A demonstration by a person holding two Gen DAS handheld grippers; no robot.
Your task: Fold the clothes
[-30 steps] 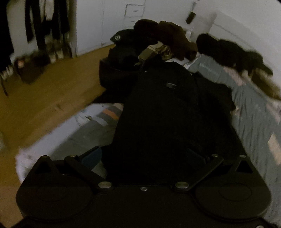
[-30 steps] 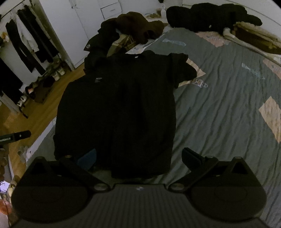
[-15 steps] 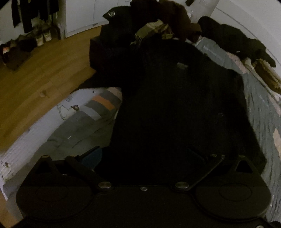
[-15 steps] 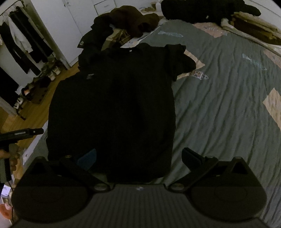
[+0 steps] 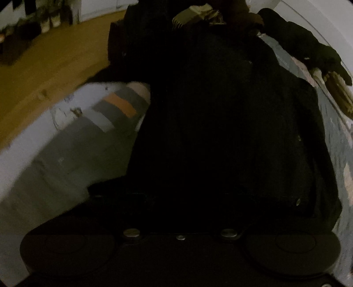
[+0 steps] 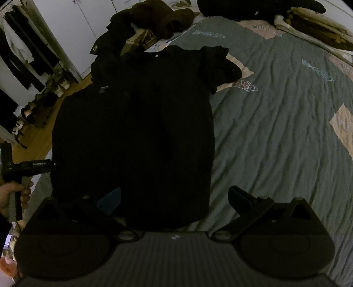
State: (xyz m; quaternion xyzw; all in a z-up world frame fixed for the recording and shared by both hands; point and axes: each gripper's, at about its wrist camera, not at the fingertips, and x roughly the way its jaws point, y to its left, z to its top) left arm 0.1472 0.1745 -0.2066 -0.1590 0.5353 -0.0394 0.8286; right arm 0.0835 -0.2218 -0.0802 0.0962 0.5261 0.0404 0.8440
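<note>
A black T-shirt (image 6: 136,132) lies flat on the grey bedspread (image 6: 275,132), collar far, hem near; it also fills the left wrist view (image 5: 220,132). My right gripper (image 6: 174,194) is open, hovering over the hem, its blue-padded left finger (image 6: 110,196) above the cloth and its right finger (image 6: 240,196) over the bedspread. My left gripper (image 5: 181,198) is low at the shirt's left edge; its fingers are lost in the dark cloth. It also shows from the side in the right wrist view (image 6: 28,167), held by a hand.
A heap of dark and brown clothes (image 6: 154,19) lies at the far end of the bed. More dark clothes (image 6: 253,6) and folded blankets (image 6: 320,28) lie at the far right. Wooden floor (image 5: 44,66), shoes and a hanging rack (image 6: 22,55) are left of the bed.
My left gripper has dropped and moved in onto the shirt's left edge, so its fingers no longer stand out. My right gripper has barely moved and stays open.
</note>
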